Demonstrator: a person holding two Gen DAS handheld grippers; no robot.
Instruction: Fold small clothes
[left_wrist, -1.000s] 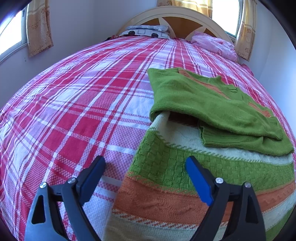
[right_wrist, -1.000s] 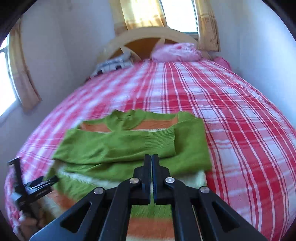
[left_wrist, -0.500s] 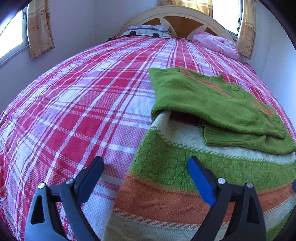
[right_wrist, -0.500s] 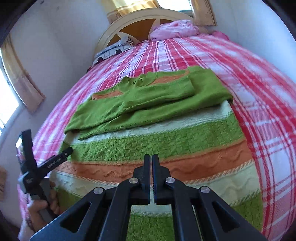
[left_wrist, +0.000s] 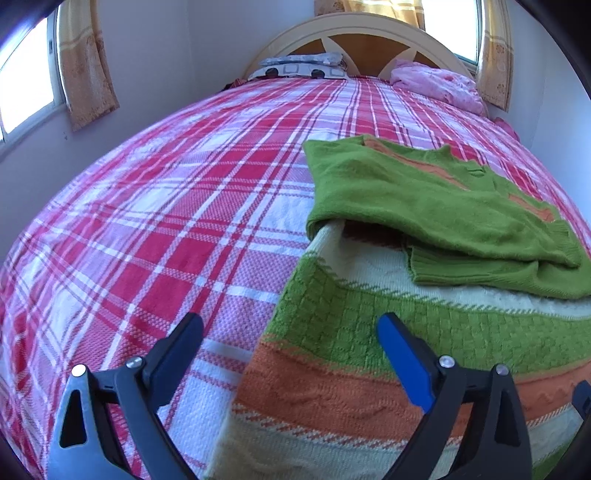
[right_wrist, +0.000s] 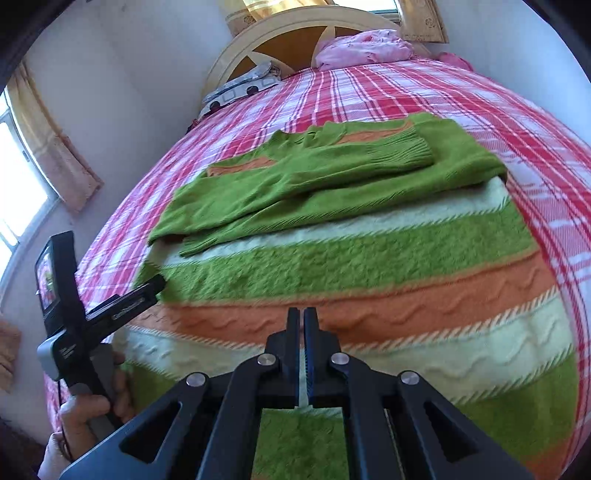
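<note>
- Striped sweater (right_wrist: 369, 266) lies flat on the bed (left_wrist: 155, 229), hem end nearest the cameras, collar toward the headboard (right_wrist: 295, 40).
- Both green sleeves (right_wrist: 303, 173) are already folded across the chest, one over the other.
- Step in hand, as I judge it: sleeves done, body fold next, bringing the hem up toward the collar.
- Left tongs (left_wrist: 290, 334) straddle the sweater's left side edge, one finger over the bedspread, the blue-padded one over the green band. Jaws are opening, near full spread; cloth lies below them, nothing pinched.
- Right tongs (right_wrist: 304, 347) are closed and empty, hovering over the orange and cream bands near the hem.
- In the right wrist view, a hand (right_wrist: 85, 410) holds the left tool at the sweater's left lower edge.
- Next move likely calls for the right tongs to open, both to pinch the hem corners, then lift together and carry away over the sleeves.
- Edges: left side edge is lifted slightly under the sleeve fold; right edge lies clean on the plaid.
- Room: wide bare bedspread left and beyond the collar. Pillow (left_wrist: 303, 68) and pink bundle (left_wrist: 439, 86) sit well apart by the headboard.
</note>
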